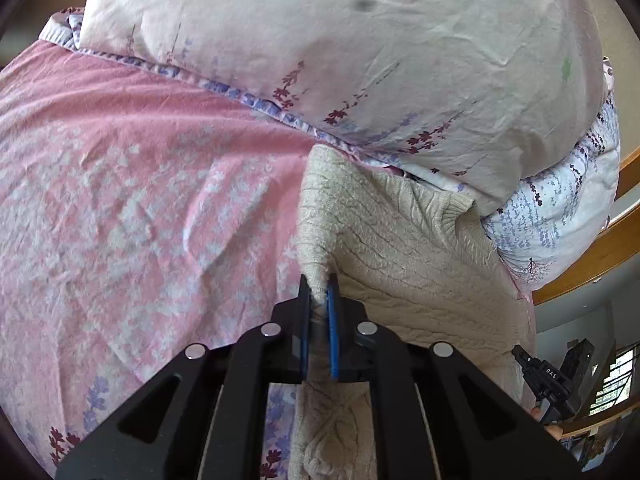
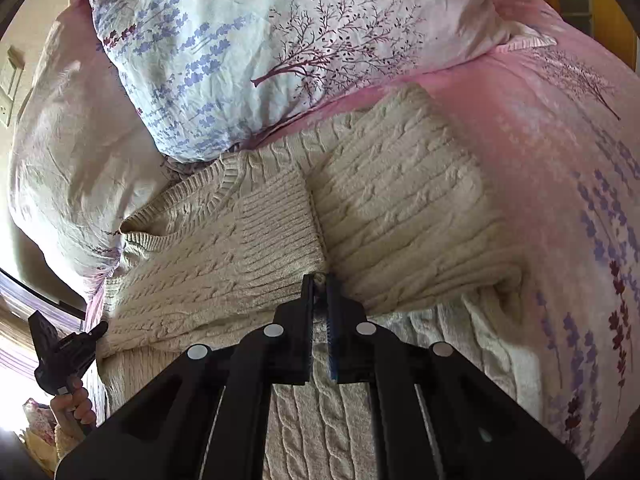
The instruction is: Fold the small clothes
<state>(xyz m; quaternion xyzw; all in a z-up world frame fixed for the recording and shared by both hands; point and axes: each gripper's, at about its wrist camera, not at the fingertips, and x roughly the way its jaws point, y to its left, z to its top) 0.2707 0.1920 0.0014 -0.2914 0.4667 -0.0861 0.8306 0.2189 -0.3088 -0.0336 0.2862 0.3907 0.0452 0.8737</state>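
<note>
Cream cable-knit sweater (image 2: 400, 200) at frame center looked thick, floppy, grippy; both the left gripper (image 1: 319, 294) and right gripper (image 2: 320, 292) pinched folded edges, a sensible hold.

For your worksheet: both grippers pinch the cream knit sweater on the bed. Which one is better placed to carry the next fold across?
Probably the right gripper: it pinches the sweater at the folded panel's edge, over the garment's middle. The left gripper holds only a raised corner at the side.
</note>
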